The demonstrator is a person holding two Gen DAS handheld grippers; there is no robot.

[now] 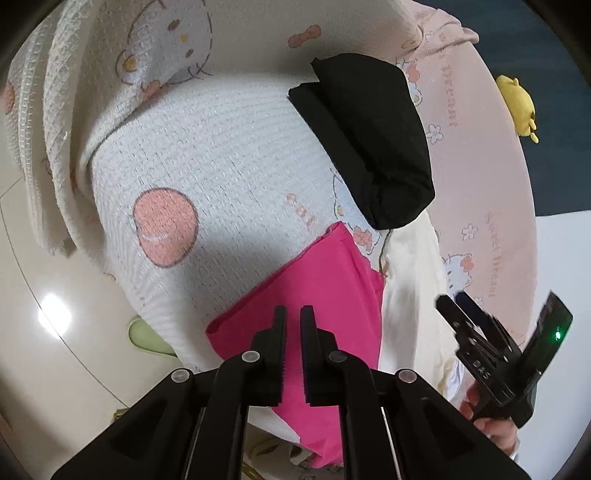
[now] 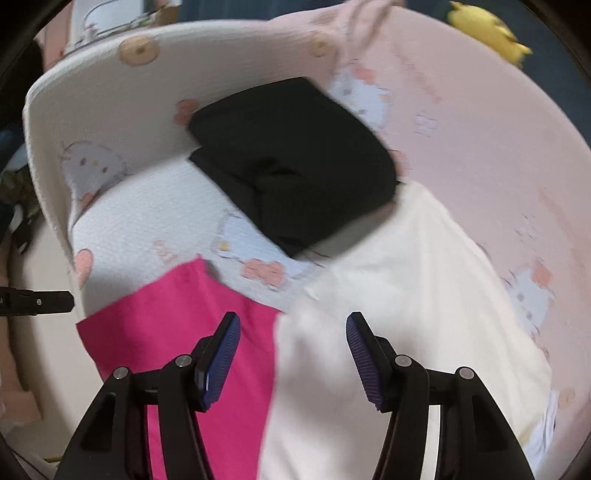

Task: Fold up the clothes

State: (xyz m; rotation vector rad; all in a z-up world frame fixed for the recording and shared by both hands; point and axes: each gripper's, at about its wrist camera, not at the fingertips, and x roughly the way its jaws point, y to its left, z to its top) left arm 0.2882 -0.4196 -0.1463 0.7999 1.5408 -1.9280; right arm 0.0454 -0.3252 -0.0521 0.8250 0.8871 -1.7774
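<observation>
Pink garment [image 1: 306, 295] lies flat under my nearly closed, empty left claw [image 1: 293, 321]; my right claw [image 2: 293, 332] gapes empty above cream cloth [image 2: 406, 314]. Black garment [image 2: 295, 155] sits folded beyond. Likely choosing the next piece.

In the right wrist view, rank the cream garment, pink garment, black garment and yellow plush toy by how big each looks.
1. cream garment, closest to the lens, so flattered
2. black garment and pink garment, too alike to rank
3. yellow plush toy, far off and cut by the frame edge
</observation>
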